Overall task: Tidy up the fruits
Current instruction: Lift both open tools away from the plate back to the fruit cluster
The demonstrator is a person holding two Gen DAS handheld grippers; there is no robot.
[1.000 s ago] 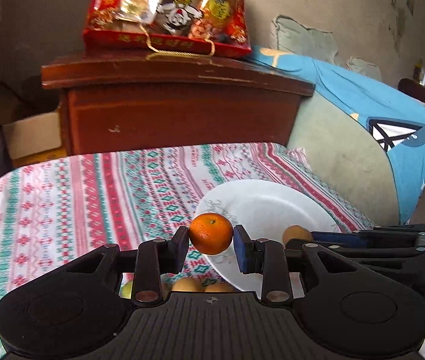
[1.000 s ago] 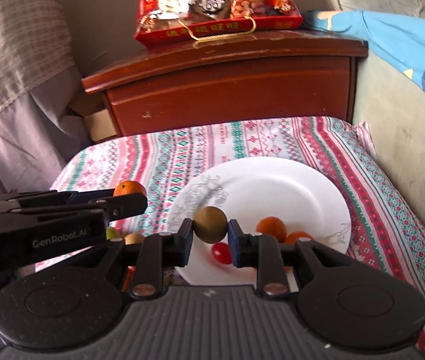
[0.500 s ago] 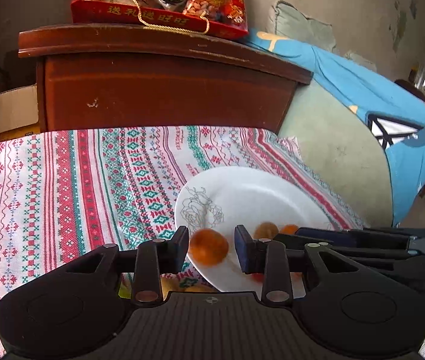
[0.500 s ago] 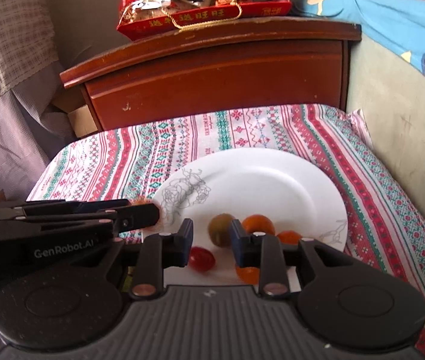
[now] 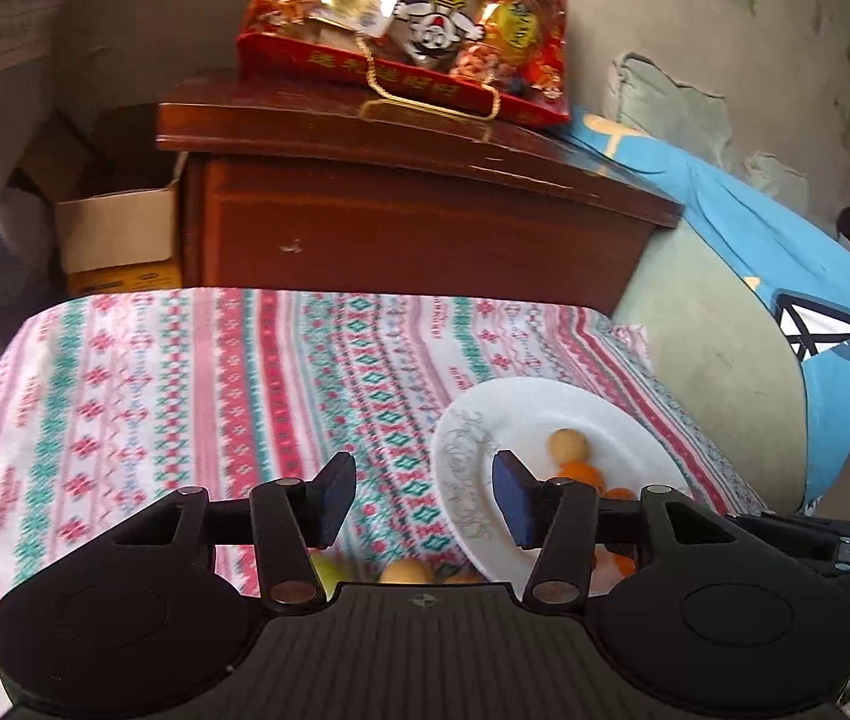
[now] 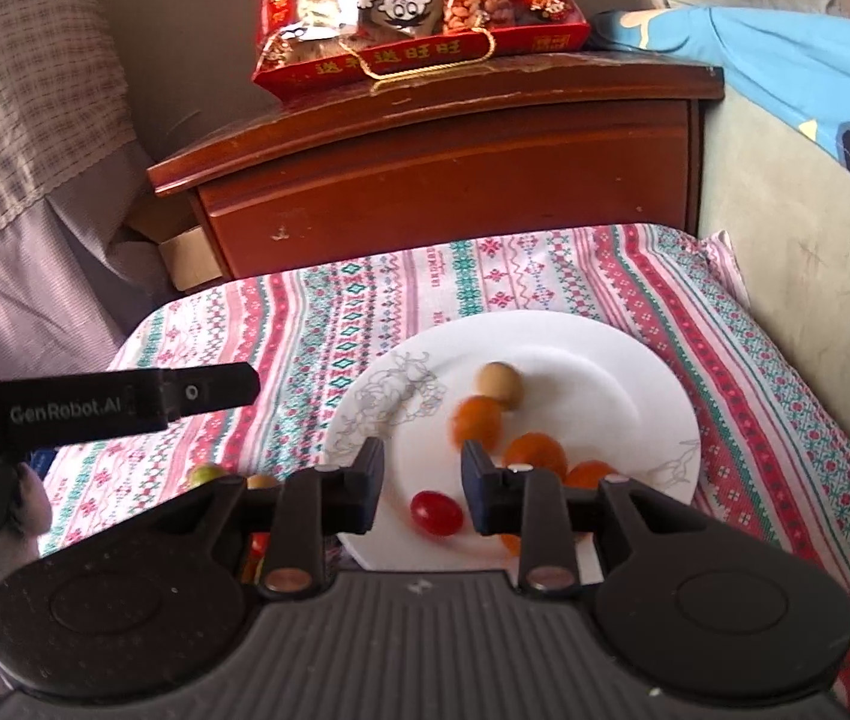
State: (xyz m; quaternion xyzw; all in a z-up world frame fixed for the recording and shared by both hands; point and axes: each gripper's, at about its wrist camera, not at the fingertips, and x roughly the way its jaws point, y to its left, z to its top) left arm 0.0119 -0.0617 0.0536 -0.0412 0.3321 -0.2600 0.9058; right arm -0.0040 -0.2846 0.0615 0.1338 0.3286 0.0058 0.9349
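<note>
left gripper [image 5: 425, 495]: jaws wide, empty | right gripper [image 6: 422, 483]: jaws apart, empty | white plate [image 6: 616, 360]: on striped worktop cloth, holds tan fruit [image 6: 499, 383], oranges [image 6: 478, 420] | only right wrist view shows red tomato [image 6: 436, 513]

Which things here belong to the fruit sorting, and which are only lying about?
Belong to the job:
plate
tan fruit, oranges and red tomato on it
green fruit on the cloth
left gripper and right gripper, both open

Lying about:
snack bag
cabinet
blue sheet
cardboard box
</note>
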